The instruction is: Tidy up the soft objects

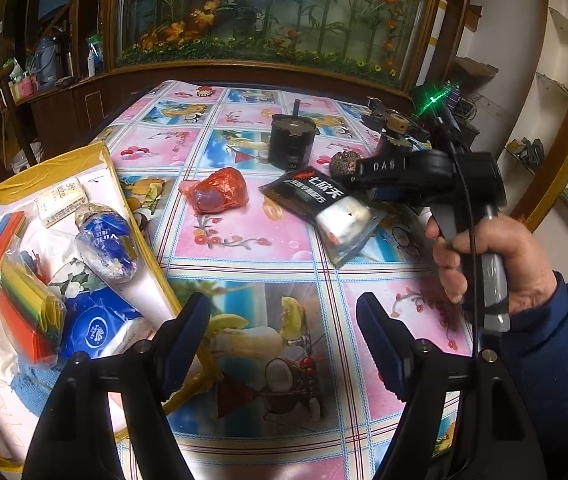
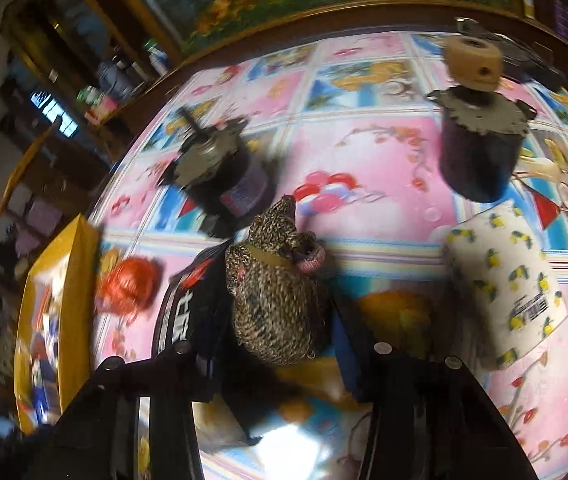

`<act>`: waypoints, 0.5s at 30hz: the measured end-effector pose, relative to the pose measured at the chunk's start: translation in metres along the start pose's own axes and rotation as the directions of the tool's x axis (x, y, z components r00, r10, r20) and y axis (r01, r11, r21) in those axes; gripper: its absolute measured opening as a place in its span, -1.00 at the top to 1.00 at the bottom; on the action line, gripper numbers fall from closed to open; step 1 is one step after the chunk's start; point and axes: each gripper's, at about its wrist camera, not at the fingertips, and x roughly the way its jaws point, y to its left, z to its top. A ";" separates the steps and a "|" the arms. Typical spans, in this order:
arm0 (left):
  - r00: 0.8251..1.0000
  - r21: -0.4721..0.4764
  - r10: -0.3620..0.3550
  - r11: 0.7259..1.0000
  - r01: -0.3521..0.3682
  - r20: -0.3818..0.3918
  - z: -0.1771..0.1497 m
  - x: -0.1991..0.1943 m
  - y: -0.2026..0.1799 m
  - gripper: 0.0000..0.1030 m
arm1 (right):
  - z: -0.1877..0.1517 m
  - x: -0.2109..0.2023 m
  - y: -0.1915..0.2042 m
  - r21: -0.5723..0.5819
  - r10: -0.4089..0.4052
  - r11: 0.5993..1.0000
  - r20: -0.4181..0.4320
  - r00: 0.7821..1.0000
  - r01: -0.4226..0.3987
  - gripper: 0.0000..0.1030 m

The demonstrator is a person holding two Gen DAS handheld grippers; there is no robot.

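Note:
My left gripper is open and empty, low over the table beside the yellow box, which holds tissue packs and several coloured soft items. A red crinkled bag and a black and silver packet lie on the tablecloth further out. My right gripper is shut on a brown knitted pouch and holds it above the table; it also shows in the left wrist view. The red bag and black packet lie to its left in the right wrist view.
Two dark metal motors stand on the flowered tablecloth. A lemon-print roll lies at the right. A wooden cabinet with a painted panel runs behind the table.

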 end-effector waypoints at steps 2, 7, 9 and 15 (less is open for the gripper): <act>1.000 -0.011 -0.006 1.000 0.006 -0.007 0.003 0.003 0.001 -0.46 | -0.005 -0.002 0.007 -0.026 0.044 0.999 -0.017 0.999 -0.044 0.06; 1.000 -0.021 -0.002 1.000 0.001 -0.013 0.013 0.008 0.000 -0.48 | -0.017 -0.024 0.009 -0.026 0.095 0.995 -0.016 0.995 -0.096 0.06; 1.000 -0.022 -0.001 1.000 0.000 -0.021 0.022 0.015 -0.002 -0.61 | -0.017 -0.034 0.006 -0.026 0.051 0.998 0.018 0.999 -0.051 0.06; 0.996 -0.040 0.017 0.999 -0.021 -0.084 0.049 0.052 -0.012 -0.64 | -0.019 -0.051 -0.015 0.067 0.024 0.997 0.069 0.997 -0.029 0.06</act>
